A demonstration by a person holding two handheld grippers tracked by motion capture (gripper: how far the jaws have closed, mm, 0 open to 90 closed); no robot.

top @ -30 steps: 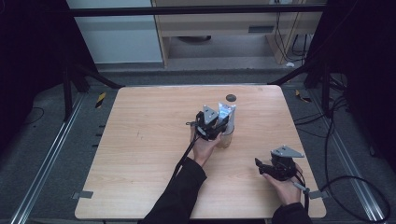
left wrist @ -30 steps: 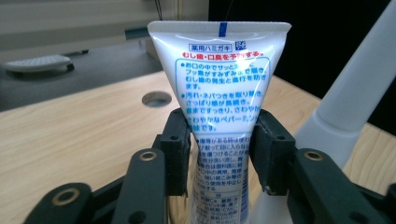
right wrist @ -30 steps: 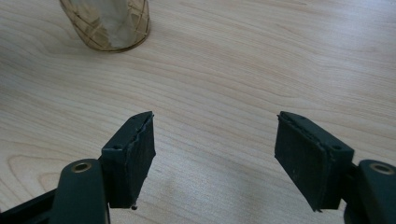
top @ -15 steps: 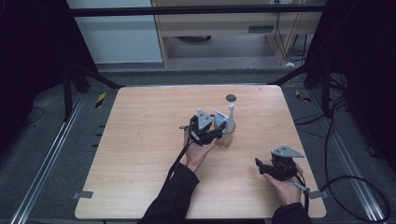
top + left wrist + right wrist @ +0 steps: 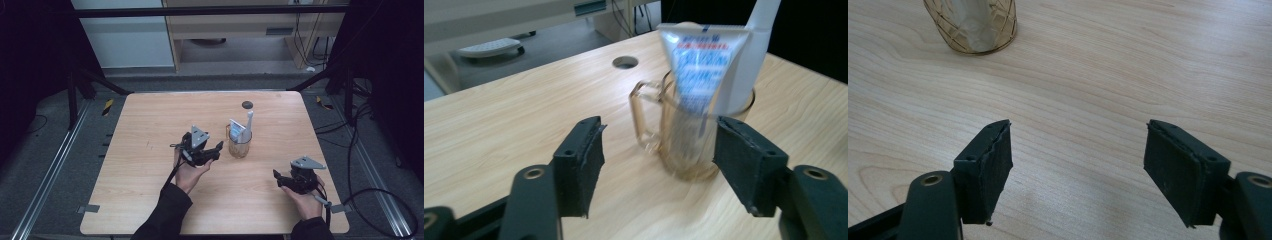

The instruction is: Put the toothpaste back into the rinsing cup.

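The glass mug [image 5: 239,145] stands mid-tabletop [image 5: 150,190], holding a toothpaste tube [image 5: 701,70] and toothbrush [image 5: 751,55]. The left hand-held gripper [image 5: 212,150], jaws just opened and empty, sits just beside it; a careless sideways move could topple it. The right hand-held gripper [image 5: 281,180] rests open, well apart.

The toothbrush [image 5: 754,55] top is cut off; the mug [image 5: 684,135] is blurred.

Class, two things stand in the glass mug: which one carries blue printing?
The toothpaste tube, flat-ended with blue print, standing in the glass mug. The white toothbrush beside it is plain and reaches higher.
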